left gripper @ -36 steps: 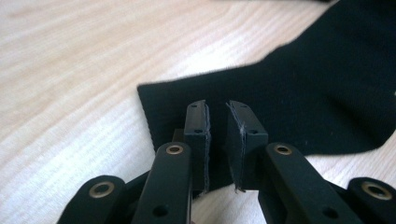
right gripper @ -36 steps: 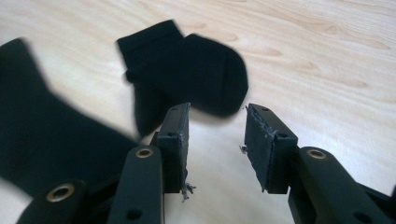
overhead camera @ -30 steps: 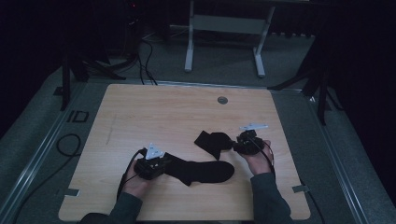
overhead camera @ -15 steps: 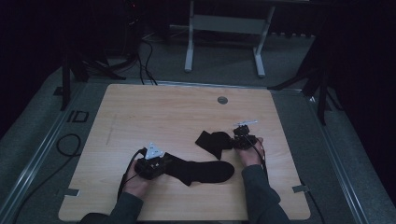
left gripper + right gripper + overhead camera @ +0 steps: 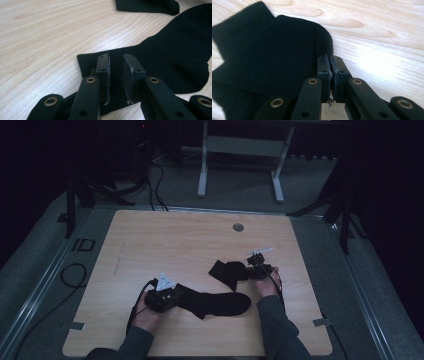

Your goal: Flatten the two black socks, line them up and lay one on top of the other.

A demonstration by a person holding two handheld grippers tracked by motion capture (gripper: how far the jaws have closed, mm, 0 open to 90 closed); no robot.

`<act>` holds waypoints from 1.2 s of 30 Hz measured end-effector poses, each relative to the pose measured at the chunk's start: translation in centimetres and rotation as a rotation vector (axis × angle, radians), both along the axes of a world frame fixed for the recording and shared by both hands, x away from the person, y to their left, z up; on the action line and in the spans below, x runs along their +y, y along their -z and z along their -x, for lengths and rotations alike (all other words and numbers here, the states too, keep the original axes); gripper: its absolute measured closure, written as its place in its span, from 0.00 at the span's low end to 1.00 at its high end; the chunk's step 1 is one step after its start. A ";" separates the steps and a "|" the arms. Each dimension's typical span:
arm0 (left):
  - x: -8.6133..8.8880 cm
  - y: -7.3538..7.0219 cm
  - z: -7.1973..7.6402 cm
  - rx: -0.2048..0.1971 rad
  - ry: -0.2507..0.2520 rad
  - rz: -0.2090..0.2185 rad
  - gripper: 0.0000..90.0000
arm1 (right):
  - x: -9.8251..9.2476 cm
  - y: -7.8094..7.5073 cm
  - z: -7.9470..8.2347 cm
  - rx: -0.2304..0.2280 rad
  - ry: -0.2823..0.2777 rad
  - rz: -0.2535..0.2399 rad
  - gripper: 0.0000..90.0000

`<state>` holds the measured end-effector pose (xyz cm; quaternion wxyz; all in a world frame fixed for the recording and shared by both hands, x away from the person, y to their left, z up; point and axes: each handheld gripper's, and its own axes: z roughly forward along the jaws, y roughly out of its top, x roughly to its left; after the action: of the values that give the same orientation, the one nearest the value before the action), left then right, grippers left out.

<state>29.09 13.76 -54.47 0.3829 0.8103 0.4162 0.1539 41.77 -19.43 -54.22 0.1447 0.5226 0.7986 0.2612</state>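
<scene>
Two black socks lie on a light wooden table [image 5: 150,245], both toward the near edge where the person sits. The long sock [image 5: 215,302] is stretched flat, running left to right in front of the person, with its ribbed cuff at the left end and its rounded toe at the right. In the left gripper view its knit shows fine ribbing at the cuff, a bend at the heel and a smooth dark foot part.

The left gripper [image 5: 115,75] sits at the cuff end of this sock. Its jaws stand apart with a clear gap between the pads, and they rest over the cuff edge without pinching it. In the high view the left hand [image 5: 147,312] holds the tool low on the table, a grey plate on top.

The second sock [image 5: 227,271] lies just beyond the first, to the right of the table's middle, bunched and folded over itself so that it looks short and wide. The two socks lie close together; whether they touch cannot be told from above. The right gripper view shows its ribbed cuff at the upper left and a rounded fold at the near edge.

The right gripper [image 5: 331,66] has its jaws pressed together at that fold, and the fabric edge appears caught between the pads. The right hand [image 5: 267,285] holds it at the sock's right side.

A small round grey disc [image 5: 238,227] sits in the table near its far edge.
</scene>
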 end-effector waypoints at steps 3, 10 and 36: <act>-0.1 0.1 0.0 -0.001 0.000 0.000 0.85 | 0.1 -0.5 0.5 -0.008 -0.003 -0.041 0.96; -0.2 0.1 0.0 -0.001 0.002 -0.003 0.85 | 0.4 -2.5 2.2 -0.074 -0.036 -0.119 0.96; -0.4 0.3 0.0 0.003 0.004 -0.014 0.85 | -0.8 -5.9 6.3 -0.190 -0.090 -0.171 0.96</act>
<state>29.08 13.32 -54.74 0.3767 0.8140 0.4140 0.1550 35.49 -20.21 -48.31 0.1625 0.4694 0.7789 0.3829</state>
